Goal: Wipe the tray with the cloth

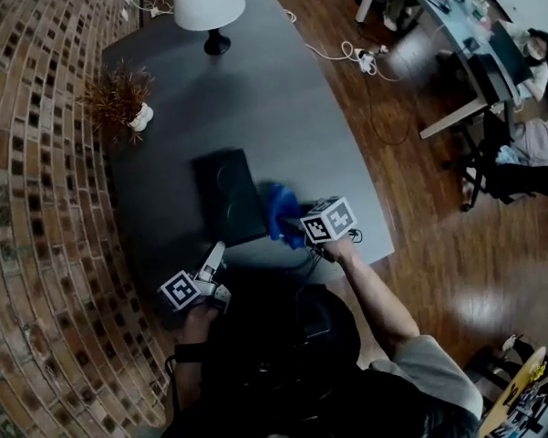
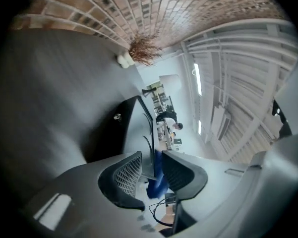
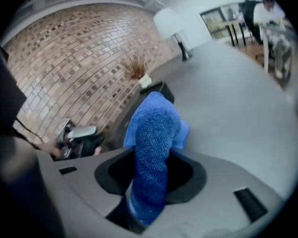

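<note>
A black tray [image 1: 226,190] lies on the dark grey table [image 1: 283,108], toward its near edge. My left gripper [image 1: 219,249] reaches the tray's near rim from below. In the left gripper view the rim of the tray [image 2: 116,133] runs between the two pads, and the left gripper [image 2: 152,170] is shut on it. A blue cloth [image 1: 279,210] hangs just right of the tray, bunched in my right gripper [image 1: 299,229]. In the right gripper view the cloth [image 3: 153,133] fills the jaws of the right gripper [image 3: 151,170] and hides most of the tray [image 3: 156,87] behind it.
A white lamp [image 1: 208,3] stands at the table's far end, with a dried plant [image 1: 120,97] by the brick wall [image 1: 36,199] on the left. Cables [image 1: 356,57] lie on the wooden floor, and a desk [image 1: 474,53] with chairs stands to the right.
</note>
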